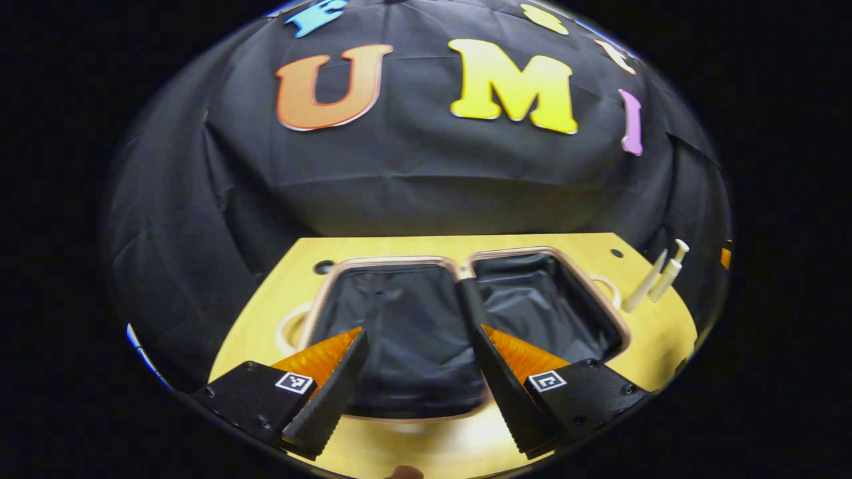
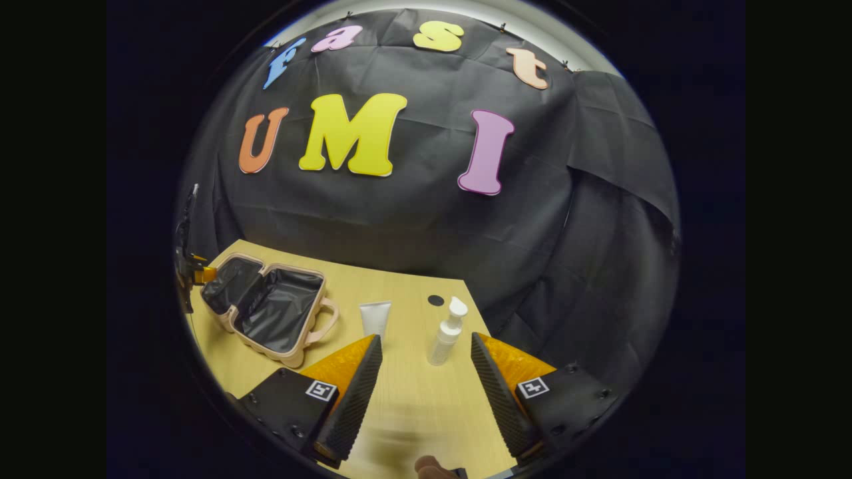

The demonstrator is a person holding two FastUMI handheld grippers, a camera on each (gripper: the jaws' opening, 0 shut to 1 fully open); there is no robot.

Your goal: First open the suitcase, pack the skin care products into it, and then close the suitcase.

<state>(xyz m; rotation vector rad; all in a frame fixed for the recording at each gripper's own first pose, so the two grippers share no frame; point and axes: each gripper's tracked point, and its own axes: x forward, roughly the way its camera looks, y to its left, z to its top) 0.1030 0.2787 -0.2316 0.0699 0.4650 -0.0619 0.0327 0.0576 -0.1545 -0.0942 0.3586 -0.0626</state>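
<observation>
The small pink suitcase lies open flat on the wooden table, and both black-lined halves are bare. In the left gripper view my left gripper hangs open just above the near half. To the suitcase's right a white pump bottle and a white tube lie on the table. In the right gripper view my right gripper is open over the table. The pump bottle stands upright just beyond its fingers. The tube lies to the bottle's left, and the suitcase is farther left.
Black cloth walls close off the table's far and side edges. Small round holes mark the tabletop. The left gripper shows at the left edge of the right gripper view, beside the suitcase. Bare table lies under the right gripper.
</observation>
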